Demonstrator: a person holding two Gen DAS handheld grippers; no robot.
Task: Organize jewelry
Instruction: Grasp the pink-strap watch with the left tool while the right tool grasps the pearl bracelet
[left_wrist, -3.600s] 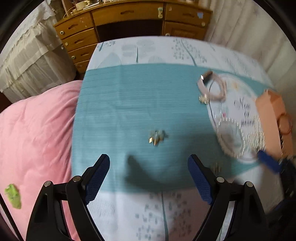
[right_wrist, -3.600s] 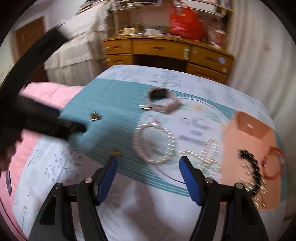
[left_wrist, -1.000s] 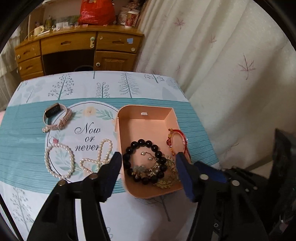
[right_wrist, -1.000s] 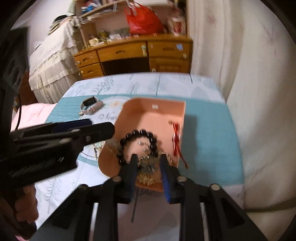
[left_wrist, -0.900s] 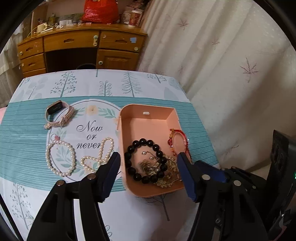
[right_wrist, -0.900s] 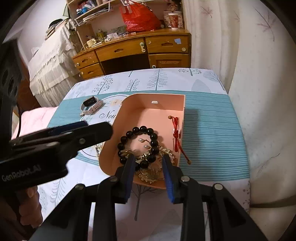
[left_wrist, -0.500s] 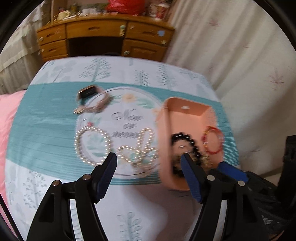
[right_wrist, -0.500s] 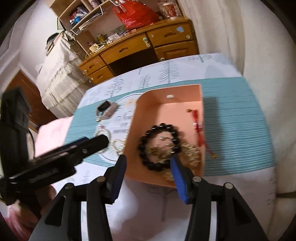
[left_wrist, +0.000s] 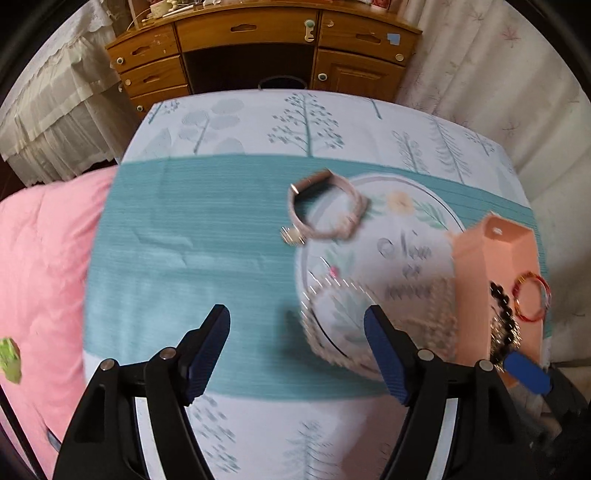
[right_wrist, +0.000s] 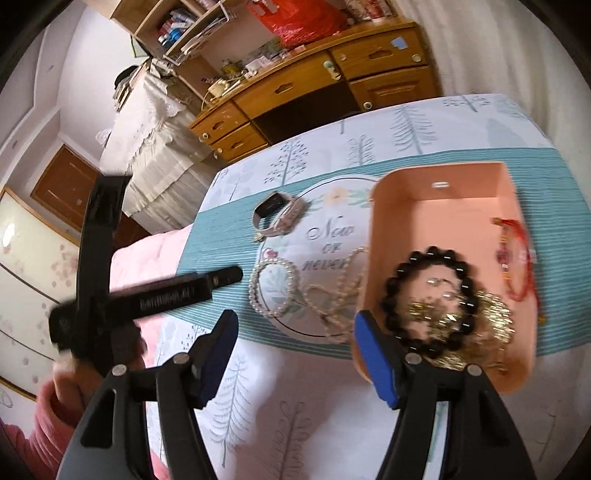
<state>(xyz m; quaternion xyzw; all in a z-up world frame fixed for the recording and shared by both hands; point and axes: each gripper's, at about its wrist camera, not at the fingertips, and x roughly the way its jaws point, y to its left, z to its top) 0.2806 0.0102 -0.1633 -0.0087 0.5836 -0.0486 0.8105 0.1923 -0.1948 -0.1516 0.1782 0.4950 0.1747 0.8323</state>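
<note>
A peach box (right_wrist: 439, 206) on the printed bedcover holds a black bead bracelet (right_wrist: 391, 291), gold jewellery (right_wrist: 491, 317) and a red bracelet (right_wrist: 517, 266). Left of it on the cloth lie a pearl bracelet (right_wrist: 255, 284), a looped pearl strand (right_wrist: 343, 291) and a pink watch (right_wrist: 284, 218). My right gripper (right_wrist: 297, 325) hovers at the box's near left corner, jaws opening, nothing held. My left gripper (left_wrist: 297, 317) is over the teal stripe left of the pearl bracelet (left_wrist: 314, 332), jaws opening and empty. The watch (left_wrist: 325, 206) lies beyond it, the box (left_wrist: 476, 258) to its right.
A wooden desk with drawers (left_wrist: 251, 33) stands past the bed's far end. A pink quilt (left_wrist: 40, 258) covers the left side and a pale curtain (left_wrist: 517, 92) hangs on the right. A hand in a pink sleeve (right_wrist: 48, 398) holds the left gripper.
The left gripper has swung left, from over the box to the teal stripe. The right jaws, nearly closed over the gold jewellery, have spread wide and shifted to the box's left corner.
</note>
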